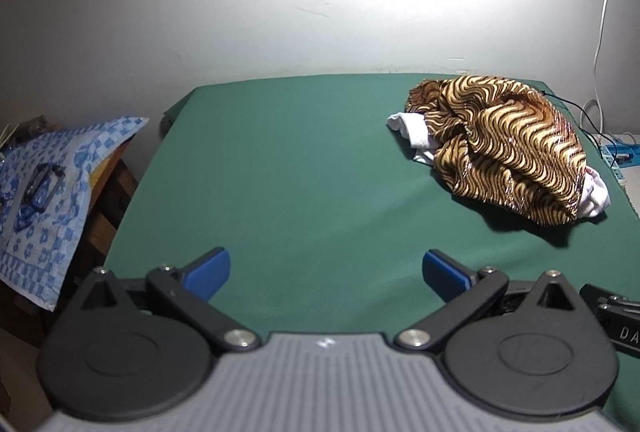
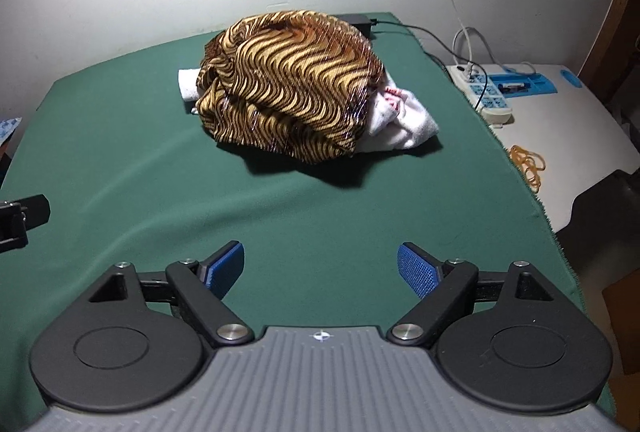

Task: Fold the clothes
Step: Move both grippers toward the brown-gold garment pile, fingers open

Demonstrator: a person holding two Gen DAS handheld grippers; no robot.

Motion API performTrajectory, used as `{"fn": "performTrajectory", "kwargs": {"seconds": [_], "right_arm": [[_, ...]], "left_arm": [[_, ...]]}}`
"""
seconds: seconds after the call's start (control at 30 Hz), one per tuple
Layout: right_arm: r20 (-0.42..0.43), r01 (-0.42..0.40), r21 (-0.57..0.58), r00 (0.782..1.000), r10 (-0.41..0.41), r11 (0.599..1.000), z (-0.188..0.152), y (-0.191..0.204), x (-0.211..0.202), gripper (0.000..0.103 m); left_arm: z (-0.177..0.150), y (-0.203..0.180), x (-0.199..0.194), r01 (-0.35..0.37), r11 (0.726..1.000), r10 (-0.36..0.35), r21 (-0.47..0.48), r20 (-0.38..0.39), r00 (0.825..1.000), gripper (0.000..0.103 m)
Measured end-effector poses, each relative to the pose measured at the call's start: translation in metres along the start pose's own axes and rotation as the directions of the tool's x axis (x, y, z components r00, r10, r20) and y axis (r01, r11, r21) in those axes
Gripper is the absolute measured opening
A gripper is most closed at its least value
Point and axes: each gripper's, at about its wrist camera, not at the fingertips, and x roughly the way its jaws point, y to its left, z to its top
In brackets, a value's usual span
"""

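Note:
A crumpled gold-and-brown striped garment (image 1: 500,144) lies in a heap on the green table cloth (image 1: 280,192), at the far right in the left wrist view and at the middle back in the right wrist view (image 2: 292,84). A white cloth (image 2: 400,120) lies under it and sticks out on both sides; it also shows in the left wrist view (image 1: 412,132). My left gripper (image 1: 326,272) is open and empty above the near part of the cloth. My right gripper (image 2: 320,268) is open and empty, well short of the heap.
A blue patterned cloth (image 1: 52,184) covers a stand left of the table. A white side table (image 2: 580,136) at the right holds a power strip (image 2: 480,92), a blue tray (image 2: 524,84), rubber bands (image 2: 528,160) and cables. A black adapter (image 2: 356,20) sits behind the heap. A wall is behind.

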Motion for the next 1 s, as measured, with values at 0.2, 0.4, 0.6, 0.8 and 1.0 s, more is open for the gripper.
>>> {"fn": "performTrajectory", "kwargs": {"seconds": [0.2, 0.4, 0.6, 0.8, 1.0], "right_arm": [[0.118, -0.002, 0.029, 0.993, -0.002, 1.000, 0.024, -0.004, -0.036, 0.088], [0.134, 0.013, 0.109, 0.991, -0.028, 0.994, 0.033, -0.015, -0.035, 0.087], [0.162, 0.022, 0.143, 0.986, -0.046, 0.990, 0.032, -0.023, -0.035, 0.087], [0.154, 0.059, 0.151, 0.985, -0.083, 0.987, 0.029, -0.042, -0.031, 0.087], [0.139, 0.061, 0.155, 0.987, -0.083, 0.986, 0.026, -0.051, -0.028, 0.087]], "left_arm": [[0.015, -0.015, -0.014, 0.013, 1.000, -0.015, 0.027, 0.063, 0.998, 0.103], [0.019, -0.026, -0.017, 0.030, 0.999, -0.033, 0.038, 0.071, 0.997, 0.103], [0.014, -0.041, -0.014, 0.056, 0.997, -0.058, 0.045, 0.051, 0.997, 0.103], [0.006, -0.069, -0.015, 0.089, 0.991, -0.093, 0.099, 0.040, 0.995, 0.103], [0.001, -0.086, -0.014, 0.103, 0.986, -0.108, 0.132, 0.029, 0.994, 0.103]]}}
